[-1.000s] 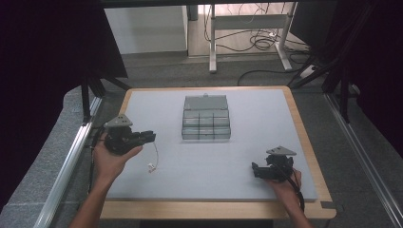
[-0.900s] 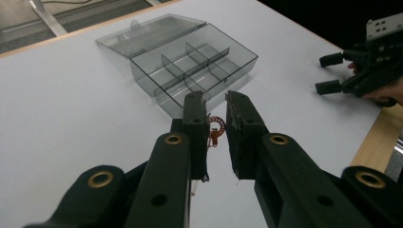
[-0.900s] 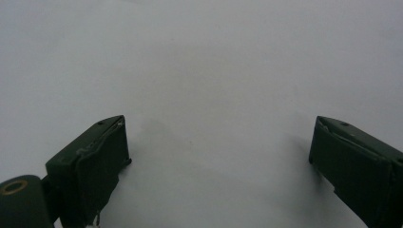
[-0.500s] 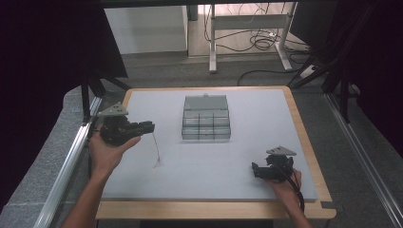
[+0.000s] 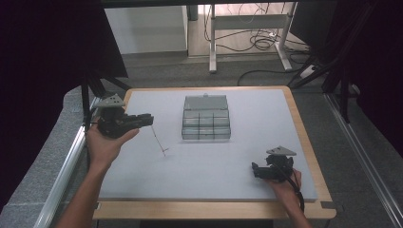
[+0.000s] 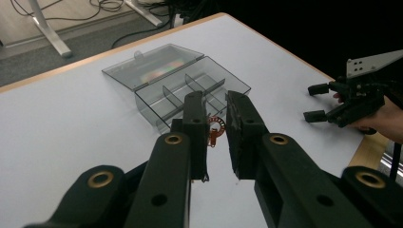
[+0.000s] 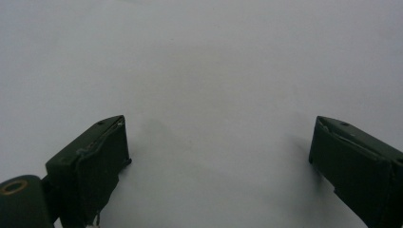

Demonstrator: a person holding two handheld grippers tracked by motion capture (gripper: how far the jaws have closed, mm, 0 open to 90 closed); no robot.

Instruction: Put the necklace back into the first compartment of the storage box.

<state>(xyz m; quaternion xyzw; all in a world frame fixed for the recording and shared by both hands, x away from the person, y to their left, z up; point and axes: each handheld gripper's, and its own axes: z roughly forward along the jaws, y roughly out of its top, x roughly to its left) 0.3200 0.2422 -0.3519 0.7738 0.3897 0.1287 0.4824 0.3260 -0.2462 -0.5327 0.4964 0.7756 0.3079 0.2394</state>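
One thin cord hangs pinched in my left gripper; the open compartment box lies to its right. Right gripper rests released.

The tabletop is showing a matt, smooth pale sheet inside a wooden rim. The compartment box is looking like clear, glossy plastic; the left gripper is appearing matt black, probably plastic.
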